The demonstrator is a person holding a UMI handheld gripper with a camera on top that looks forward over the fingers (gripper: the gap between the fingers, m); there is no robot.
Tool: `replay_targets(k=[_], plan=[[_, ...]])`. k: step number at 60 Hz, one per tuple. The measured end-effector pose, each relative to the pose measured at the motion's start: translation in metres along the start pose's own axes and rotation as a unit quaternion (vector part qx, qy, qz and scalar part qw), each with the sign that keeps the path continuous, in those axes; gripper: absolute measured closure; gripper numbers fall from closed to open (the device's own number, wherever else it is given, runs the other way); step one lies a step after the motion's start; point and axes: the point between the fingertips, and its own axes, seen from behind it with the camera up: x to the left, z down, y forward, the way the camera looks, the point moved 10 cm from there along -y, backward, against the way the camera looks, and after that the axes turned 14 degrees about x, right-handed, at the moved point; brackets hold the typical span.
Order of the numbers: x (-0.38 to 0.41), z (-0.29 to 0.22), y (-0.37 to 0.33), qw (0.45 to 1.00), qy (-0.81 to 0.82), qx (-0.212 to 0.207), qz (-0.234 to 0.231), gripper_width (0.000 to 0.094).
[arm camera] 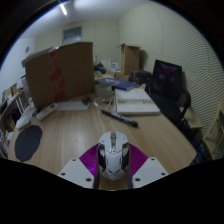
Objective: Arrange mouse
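My jaws sit closed on the one white mouse, held between the two magenta pads just above the wooden surface. Its rounded shell could slip if I tilt. Ahead: one dark remote, one mouse mat, one cardboard box, one monitor.

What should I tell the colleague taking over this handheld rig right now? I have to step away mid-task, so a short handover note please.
Gripper: jaws closed on the white mouse, one purple pad at each side of it.
Mouse: held between the jaws, over the near part of the wooden table.
Mouse pad: dark, oval, lying off to the left on the table, nothing on it.
Done: mouse picked up.
Left: carry it to its spot, probably the pad, set it down, release.
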Motion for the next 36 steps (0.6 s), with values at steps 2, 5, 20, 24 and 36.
replay_targets(k=[2, 5, 20, 24, 36], plan=[[-0.001, -0.01, -0.012, 1.0, 0.006, -0.015, 0.002, 0.0564], [0.006, -0.03, -0.038, 0.999, 0.012, -0.044, -0.004, 0.0564], [0.172, -0.101, -0.124, 0.984, -0.023, -0.152, -0.088, 0.0569], [0.228, -0.082, -0.103, 0.985, -0.05, -0.124, -0.105, 0.0568], [0.32, -0.002, -0.025, 0.989, -0.106, -0.027, -0.097, 0.0569]])
